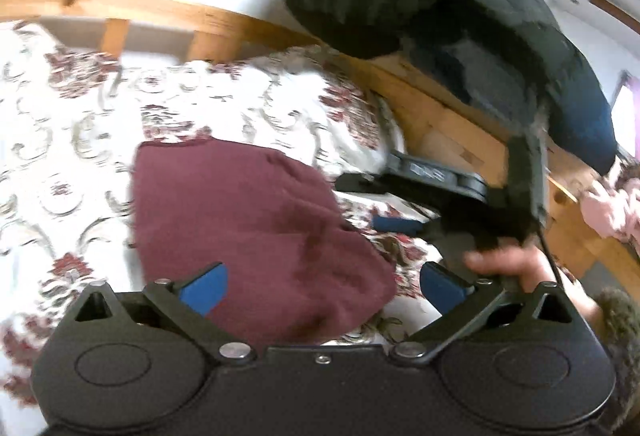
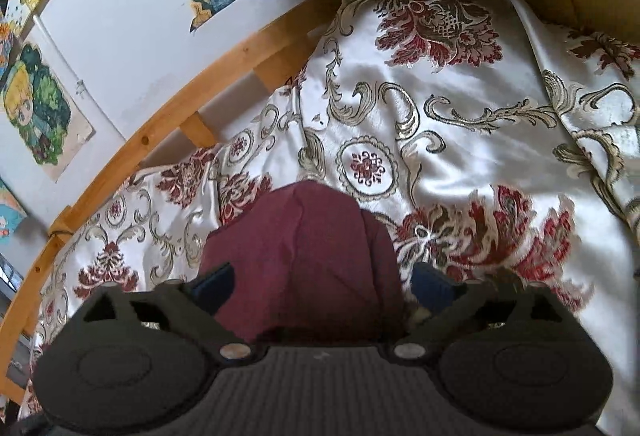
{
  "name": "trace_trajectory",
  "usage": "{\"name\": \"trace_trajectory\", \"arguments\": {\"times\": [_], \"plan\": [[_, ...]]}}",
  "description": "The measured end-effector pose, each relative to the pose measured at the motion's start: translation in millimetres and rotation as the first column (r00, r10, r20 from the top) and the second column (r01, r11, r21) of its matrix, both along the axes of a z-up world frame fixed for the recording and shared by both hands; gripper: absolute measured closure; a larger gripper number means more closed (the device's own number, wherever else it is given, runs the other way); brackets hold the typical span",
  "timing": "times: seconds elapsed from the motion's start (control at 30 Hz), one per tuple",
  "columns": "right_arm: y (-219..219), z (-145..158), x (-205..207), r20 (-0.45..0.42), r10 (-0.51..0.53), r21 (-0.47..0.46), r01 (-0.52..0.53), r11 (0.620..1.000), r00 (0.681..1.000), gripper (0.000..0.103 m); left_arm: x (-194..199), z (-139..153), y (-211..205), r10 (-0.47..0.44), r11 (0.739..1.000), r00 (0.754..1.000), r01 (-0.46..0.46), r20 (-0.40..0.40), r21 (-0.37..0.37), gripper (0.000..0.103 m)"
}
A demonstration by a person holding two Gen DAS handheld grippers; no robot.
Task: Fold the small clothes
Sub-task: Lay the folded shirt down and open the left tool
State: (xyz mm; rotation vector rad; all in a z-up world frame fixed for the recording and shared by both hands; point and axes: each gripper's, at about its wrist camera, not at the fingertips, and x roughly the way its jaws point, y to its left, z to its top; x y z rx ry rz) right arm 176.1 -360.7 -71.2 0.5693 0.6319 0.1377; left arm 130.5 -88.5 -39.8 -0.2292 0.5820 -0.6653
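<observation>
I see a maroon garment (image 1: pixel 256 236) lying folded into a soft, rounded, matte bundle on the bed, on a glossy white satin bedspread (image 2: pixel 460 140) woven with dark red flowers and pale gold scrolls. My left gripper (image 1: pixel 320 292) hovers over the garment's near edge with its fingers (image 1: pixel 206 290) spread wide, blue pads on black linkage arms; nothing is gripped, the cloth only shows in the gap between them. In the left wrist view my right gripper (image 1: pixel 384 204) sits just beside the garment's right side, a bare hand (image 1: pixel 508 264) wrapped round its black handle, the picture there smeared by blur. In the right wrist view the right gripper (image 2: pixel 320 288) is likewise released, its fingers (image 2: pixel 214 286) standing on either side of the garment without pinching it, and the cloth's surface shows a few gentle creases and one raised fold line. A honey-coloured pine bed frame (image 1: pixel 440 116) with knots and slats runs along the bed's far edge. A black quilted jacket (image 1: pixel 460 16) hangs over the frame. Cartoon pictures (image 2: pixel 36 108) are stuck on the white wall behind.
</observation>
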Motion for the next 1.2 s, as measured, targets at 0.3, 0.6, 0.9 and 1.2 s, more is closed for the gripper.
{"name": "trace_trajectory", "arguments": {"times": [0.3, 0.6, 0.9, 1.2], "plan": [[44.7, 0.4, -25.5, -0.166, 0.023, -0.36, -0.083, 0.929, 0.986, 0.0, 8.0, -9.2, 40.4, 0.174, 0.983, 0.978, -0.179, -0.119, -0.035, 0.001], [30.4, -4.2, -36.0, -0.224, -0.023, -0.315, -0.05, 0.948, 0.974, 0.0, 19.5, -36.9, 37.0, 0.189, 0.982, 0.962, -0.183, -0.196, 0.051, 0.001], [20.3, -5.6, -35.7, -0.197, -0.016, -0.234, -0.031, 0.972, 0.98, 0.0, 27.9, -55.6, 29.9, 0.174, 0.982, 0.948, -0.148, -0.265, 0.114, 0.001], [-2.6, -7.2, -27.0, -0.097, -0.098, -0.056, 0.093, 0.994, 0.99, 0.0, 33.8, -63.5, 30.2, 0.178, 0.983, 0.931, -0.155, -0.319, 0.097, 0.001]]}}
